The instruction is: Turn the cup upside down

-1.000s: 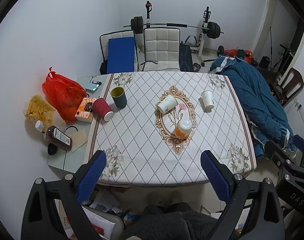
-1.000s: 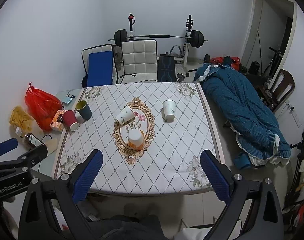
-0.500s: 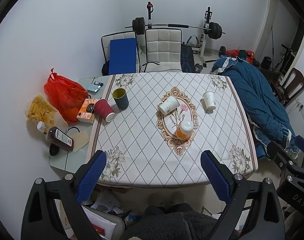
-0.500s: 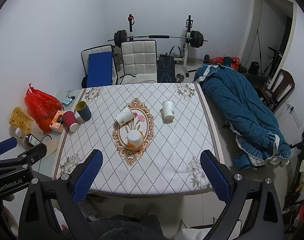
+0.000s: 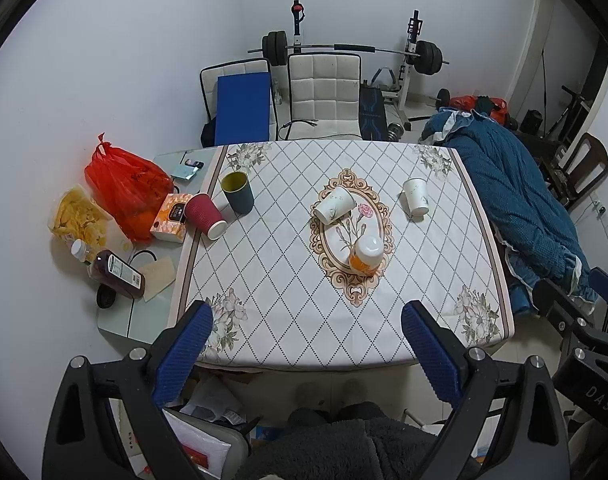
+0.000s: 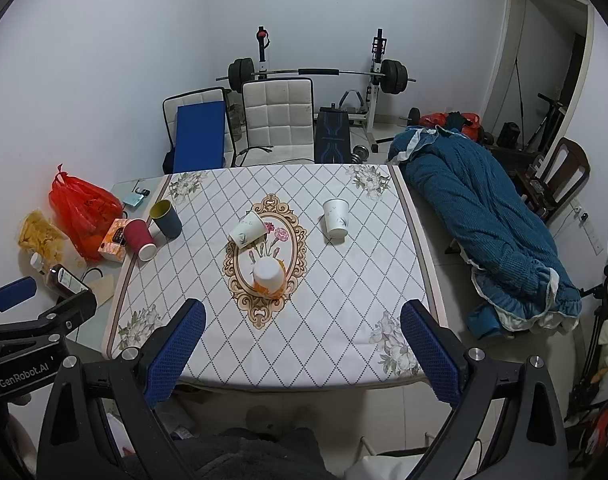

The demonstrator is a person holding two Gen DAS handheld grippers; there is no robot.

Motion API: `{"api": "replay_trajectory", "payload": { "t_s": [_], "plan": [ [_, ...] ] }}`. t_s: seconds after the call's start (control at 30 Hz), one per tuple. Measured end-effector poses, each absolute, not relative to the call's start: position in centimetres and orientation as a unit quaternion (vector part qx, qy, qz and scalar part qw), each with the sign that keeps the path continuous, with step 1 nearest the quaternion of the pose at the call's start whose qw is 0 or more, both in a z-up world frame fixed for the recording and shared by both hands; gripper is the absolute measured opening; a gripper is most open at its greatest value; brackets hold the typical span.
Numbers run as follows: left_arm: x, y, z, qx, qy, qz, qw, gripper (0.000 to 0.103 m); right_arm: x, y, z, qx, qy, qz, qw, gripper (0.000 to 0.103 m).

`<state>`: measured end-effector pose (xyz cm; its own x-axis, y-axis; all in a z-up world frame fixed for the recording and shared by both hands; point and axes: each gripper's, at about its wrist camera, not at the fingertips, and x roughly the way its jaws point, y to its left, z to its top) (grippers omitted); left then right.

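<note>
Five cups on the counter [image 5: 264,264], none in a grip. Nearest, in the middle of the oval pattern: orange cup [image 5: 365,258], white base up, seemingly flipped already. Just beyond it, at the oval's far end: tipped white cup [image 5: 335,210], lying on its side. Off to the right, well apart from both: plain white cup [image 6: 335,218], mouth apparently up, though hard to be sure through the fisheye. At the left edge: dark cup [image 5: 238,192], upright with a yellow inside, and just beside it a maroon cup [image 5: 204,216], leaning over.

Left hand-held gripper [image 5: 305,312]: fingers spread wide, holding nothing, held back above the near edge of the counter. Right hand-held gripper [image 6: 302,309]: likewise wide apart and empty, equally far back.

Probably the opening reach, with no cup chosen yet; likeliest candidates are the plain white cup for the right side and the dark cup for the left.

To do it well:
- Pick one cup and commit a single gripper, keeping the other clear.
- Come in low from the side, with the fingers straddling the wall at about mid-height, not over the rim.
- Close gently; paper walls crush and pop out of a hard squeeze.
- Lift clear of the cloth before rolling the wrist, then turn fully over.
- Set the rim down flat and release only once settled.
- Avoid brushing the orange cup on the way past.
</note>
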<state>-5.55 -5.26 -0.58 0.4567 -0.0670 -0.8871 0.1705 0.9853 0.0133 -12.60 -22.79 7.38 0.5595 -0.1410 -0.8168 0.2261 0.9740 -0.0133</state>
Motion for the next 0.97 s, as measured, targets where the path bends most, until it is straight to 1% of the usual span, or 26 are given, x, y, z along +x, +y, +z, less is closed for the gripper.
{"api": "replay_trajectory", "payload": {
  "t_s": [0.97],
  "plan": [
    [-6.15,-5.35,-0.62,0.052,0.516,-0.068,0.852,0.097,-12.63,-22.89,6.86,0.049,0.459,-0.1,0.881,0.1]
  ]
}}
